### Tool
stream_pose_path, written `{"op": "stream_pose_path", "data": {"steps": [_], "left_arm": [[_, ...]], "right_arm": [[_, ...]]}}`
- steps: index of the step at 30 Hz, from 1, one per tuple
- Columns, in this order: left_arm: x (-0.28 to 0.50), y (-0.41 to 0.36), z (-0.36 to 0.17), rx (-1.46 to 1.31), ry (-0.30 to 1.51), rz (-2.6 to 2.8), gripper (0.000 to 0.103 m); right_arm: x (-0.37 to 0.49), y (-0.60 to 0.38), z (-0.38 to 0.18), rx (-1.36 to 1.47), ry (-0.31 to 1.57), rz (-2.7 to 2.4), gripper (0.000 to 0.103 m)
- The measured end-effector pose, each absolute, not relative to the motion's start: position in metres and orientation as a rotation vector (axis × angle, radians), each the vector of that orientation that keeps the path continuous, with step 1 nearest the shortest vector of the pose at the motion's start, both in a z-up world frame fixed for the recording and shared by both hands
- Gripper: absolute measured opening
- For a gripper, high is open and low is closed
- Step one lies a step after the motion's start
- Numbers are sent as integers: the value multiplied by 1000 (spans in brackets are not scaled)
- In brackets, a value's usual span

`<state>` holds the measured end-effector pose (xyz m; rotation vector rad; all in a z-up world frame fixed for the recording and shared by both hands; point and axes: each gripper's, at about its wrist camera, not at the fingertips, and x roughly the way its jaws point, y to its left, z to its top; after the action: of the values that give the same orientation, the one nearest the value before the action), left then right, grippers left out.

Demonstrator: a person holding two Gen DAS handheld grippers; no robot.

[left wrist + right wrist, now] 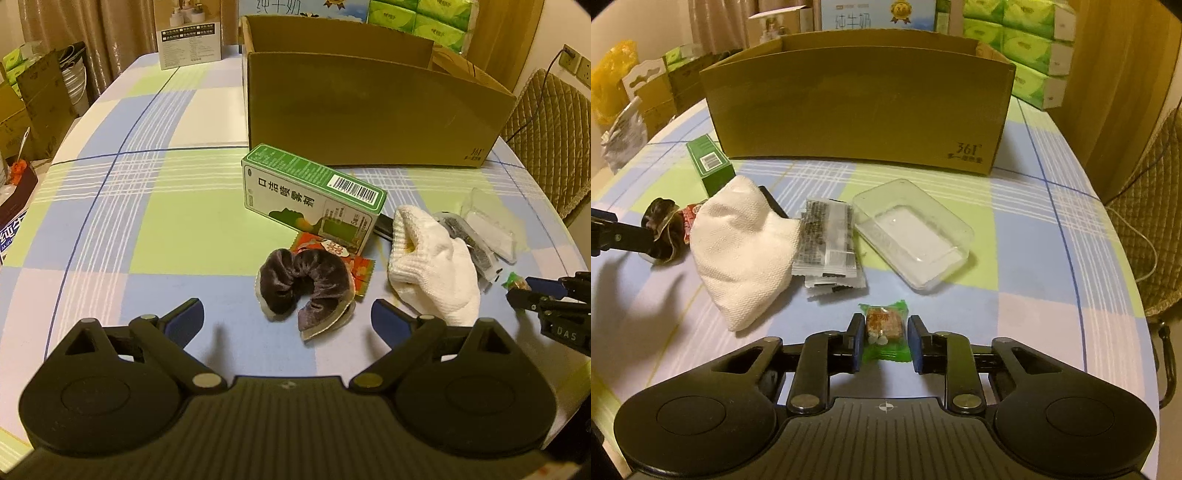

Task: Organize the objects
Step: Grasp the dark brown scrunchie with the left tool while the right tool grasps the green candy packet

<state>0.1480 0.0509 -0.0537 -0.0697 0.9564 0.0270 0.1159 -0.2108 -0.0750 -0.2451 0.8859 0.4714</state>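
Observation:
My right gripper (885, 325) is shut on a green-wrapped candy (884, 332) that lies on the checked tablecloth (1034, 280). In the left wrist view this gripper (517, 291) shows at the right edge. My left gripper (288, 317) stands open, low over the table. A dark velvet scrunchie (303, 291) lies just ahead of its fingertips, on top of a red snack packet (360, 269). Behind them lies a green carton (310, 192). A white knitted cloth (742, 243), several sachets (827, 240) and a clear plastic tray (912, 236) lie between the two grippers. An open cardboard box (857, 110) stands behind everything.
A quilted chair (1145, 229) stands past the table's right edge. Green tissue packs (1027, 44) are stacked behind the box. Cartons and bags (33, 107) stand off the table's left side, and a small printed box (190, 33) stands at the back.

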Motion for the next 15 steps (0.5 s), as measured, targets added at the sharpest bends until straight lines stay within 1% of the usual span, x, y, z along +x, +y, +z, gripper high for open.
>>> {"op": "stream_pose_path", "data": {"steps": [5,8,11,13,15], "left_arm": [[151,54,-58,-79,952,15,95],[153,55,-60,-79,948,7,92],[157,56,-61,-92,942,-10,88],[160,55,-62,-85,937,-19,81],[164,55,-63,-74,937,-29,77]], "right_arm": [[115,-213,-73,-200,900,464,19],[110,-211,-69,-190,898,469,19],[106,-210,-67,-186,899,468,19],[106,-209,-66,-182,902,463,19],[106,-210,-65,-177,904,457,19]]}}
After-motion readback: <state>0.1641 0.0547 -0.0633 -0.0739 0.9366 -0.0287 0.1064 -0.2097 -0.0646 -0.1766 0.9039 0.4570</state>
